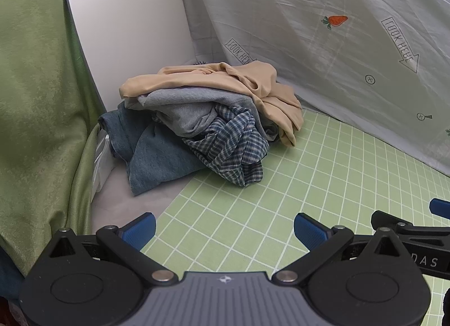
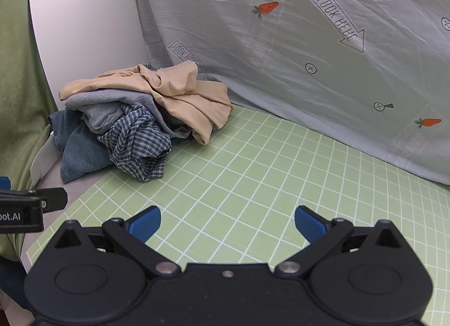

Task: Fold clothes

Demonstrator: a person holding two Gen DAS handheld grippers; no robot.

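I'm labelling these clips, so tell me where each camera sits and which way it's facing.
Left wrist: sits on the left tongs, facing forward over the green grid mat to the clothes pile; its own open fingers show, plus the right tongs at the right edge.
Right wrist: sits on the right tongs, facing the same way; its open fingers show, left tongs at the left edge.
Shared: pile, mat, carrot-print sheet.

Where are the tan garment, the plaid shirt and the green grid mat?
tan garment [image 1: 225,78], left wrist view, top folds.
plaid shirt [image 1: 233,143], left wrist view, crumpled middle.
green grid mat [image 2: 267,171], right wrist view, bare centre.
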